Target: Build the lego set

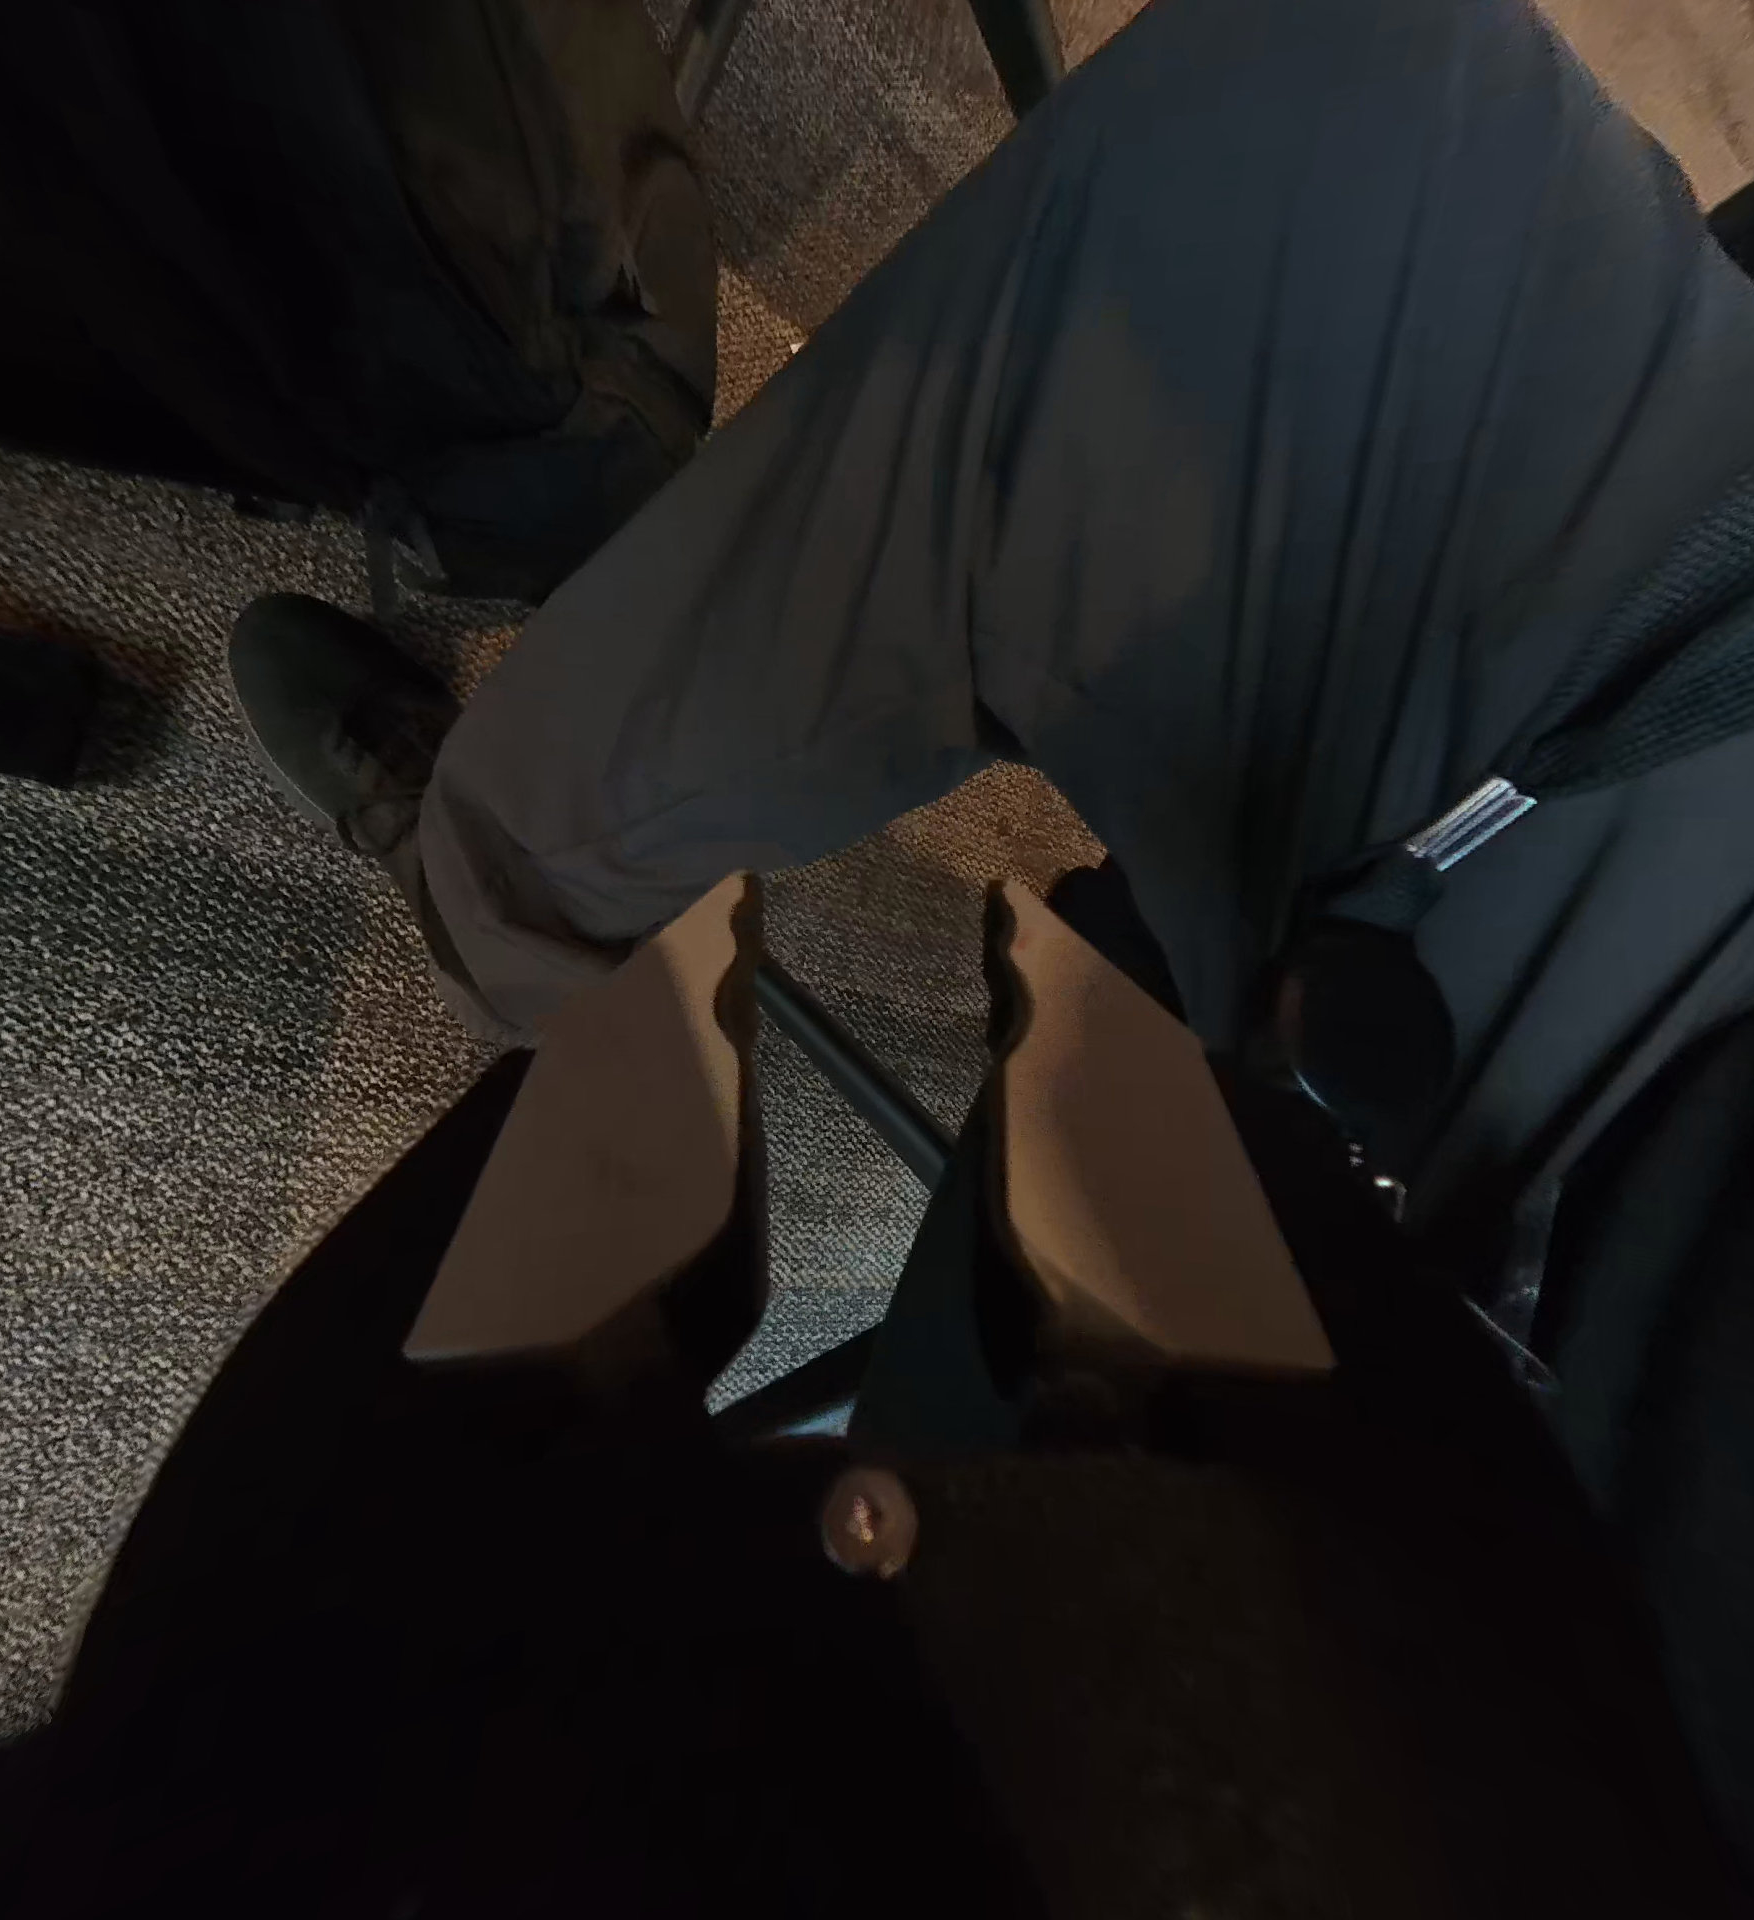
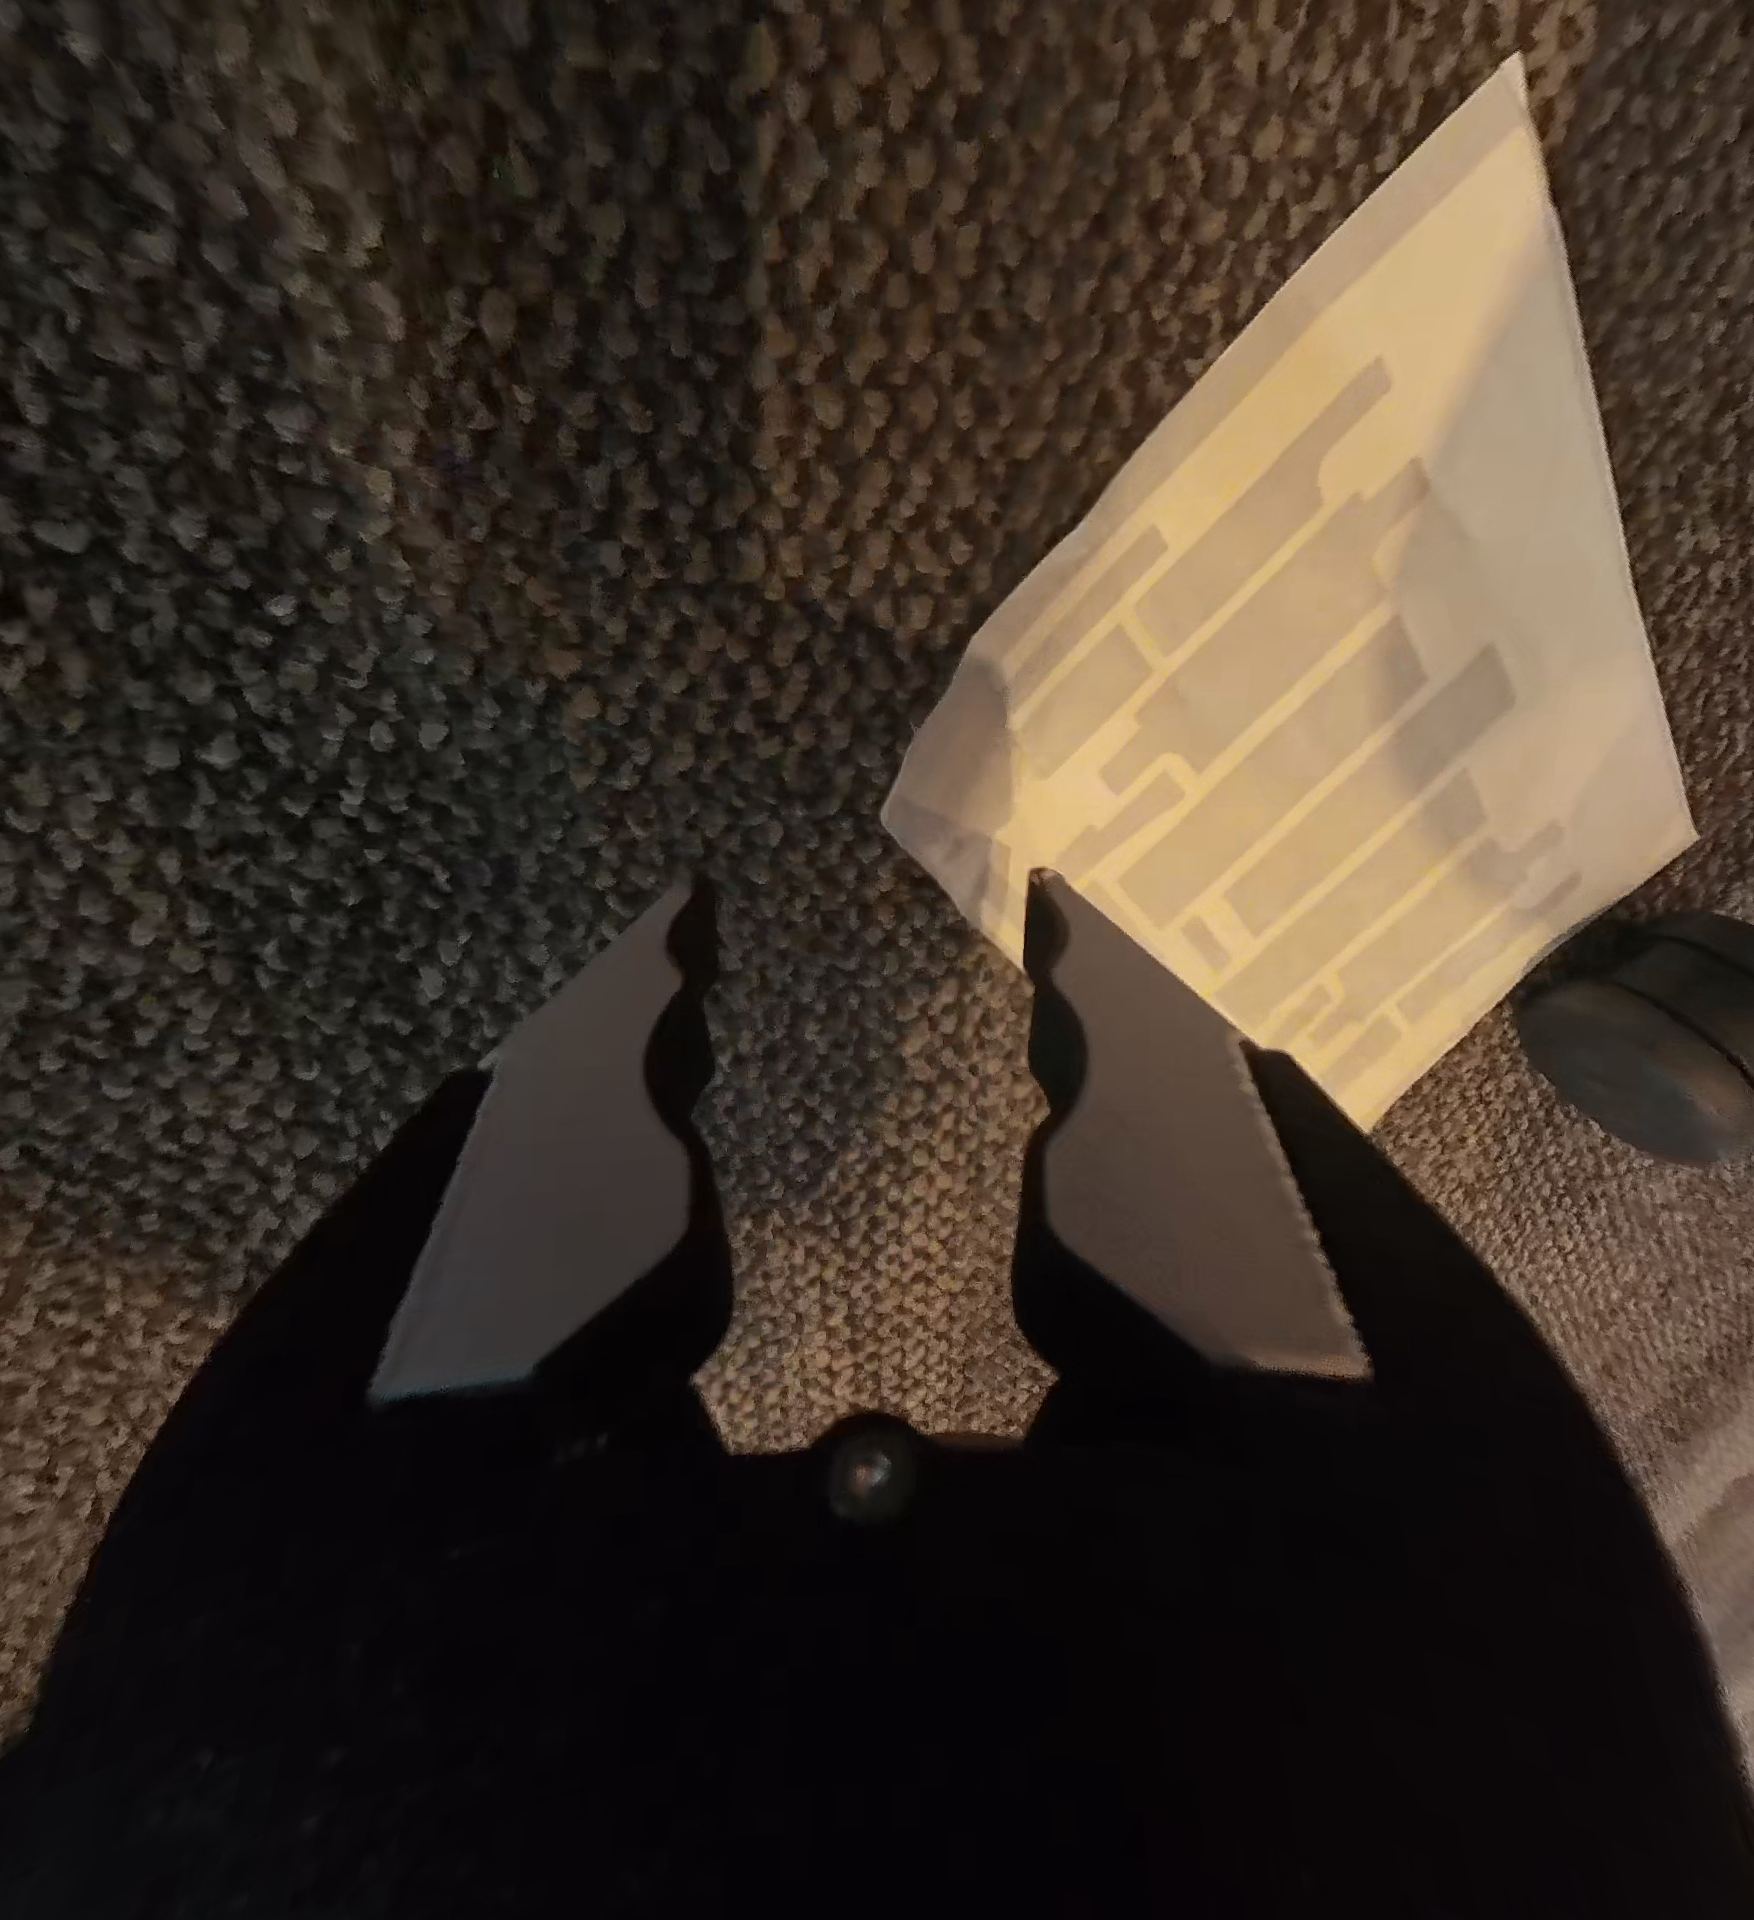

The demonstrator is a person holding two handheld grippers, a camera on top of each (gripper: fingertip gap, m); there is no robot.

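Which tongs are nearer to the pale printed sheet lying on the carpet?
Right. The right tongs hang open just above the carpet, one tip overlapping the sheet near its corner. The left tongs, also open, point at a person's trouser leg; no sheet shows there.

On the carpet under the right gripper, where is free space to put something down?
Free: the speckled brown carpet left of the pale yellow printed paper sheet. Crowded: the right side, where the sheet lies close to a black chair caster wheel.

Both wrist views look steeply down at the carpet (image 2: 437,520), the right one nearer.
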